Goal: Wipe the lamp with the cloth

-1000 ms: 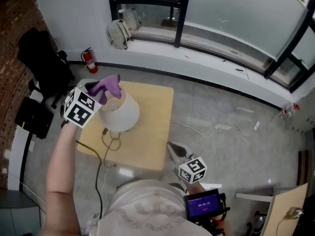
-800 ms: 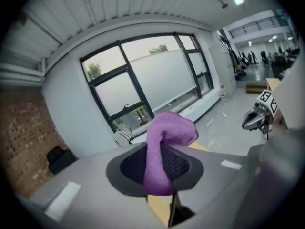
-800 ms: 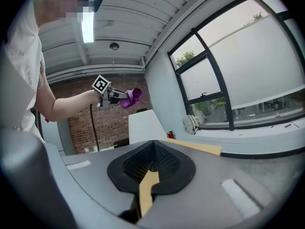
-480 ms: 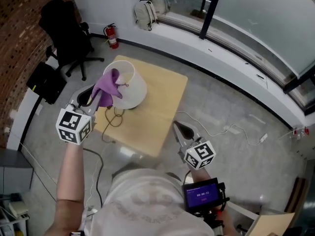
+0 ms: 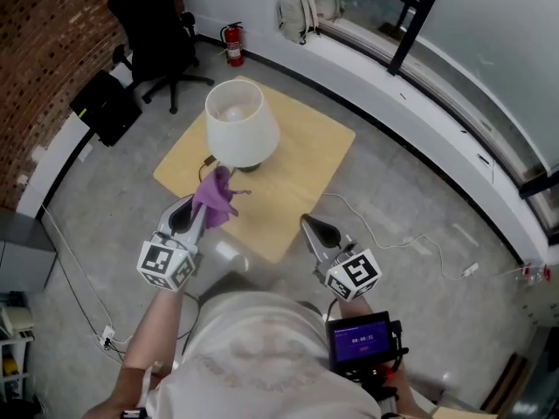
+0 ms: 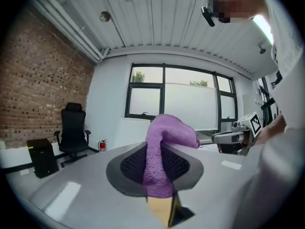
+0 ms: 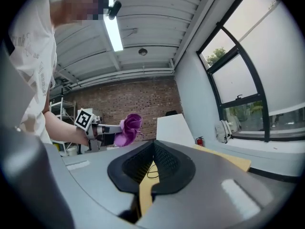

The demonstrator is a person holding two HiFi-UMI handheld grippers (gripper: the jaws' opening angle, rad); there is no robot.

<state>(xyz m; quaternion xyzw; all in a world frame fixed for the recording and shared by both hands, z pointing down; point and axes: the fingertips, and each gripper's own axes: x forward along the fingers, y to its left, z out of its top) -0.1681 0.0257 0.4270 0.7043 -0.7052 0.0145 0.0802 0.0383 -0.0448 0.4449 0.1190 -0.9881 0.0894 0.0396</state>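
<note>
A lamp [image 5: 236, 127] with a white shade stands on the square wooden table [image 5: 306, 168]; the shade [image 7: 174, 127] also shows in the right gripper view. My left gripper [image 5: 204, 208] hangs over the table's near corner, apart from the lamp, shut on a purple cloth [image 5: 216, 197]. In the left gripper view the cloth [image 6: 161, 156] is pinched between the pads and flops over the top. My right gripper [image 5: 307, 223] is held level off the table's near edge, jaws together and empty; from it I see the cloth [image 7: 127, 130].
A black office chair [image 5: 162, 24], a fire extinguisher [image 5: 233, 44] and a backpack [image 5: 300, 11] stand along the far wall. A black box [image 5: 106, 106] sits at the left. A white cable [image 5: 397, 238] lies on the floor to the right.
My left gripper has come off the lamp shade with the cloth and dropped back toward the table's near corner, rolling as it went. The right gripper has hardly shifted.
</note>
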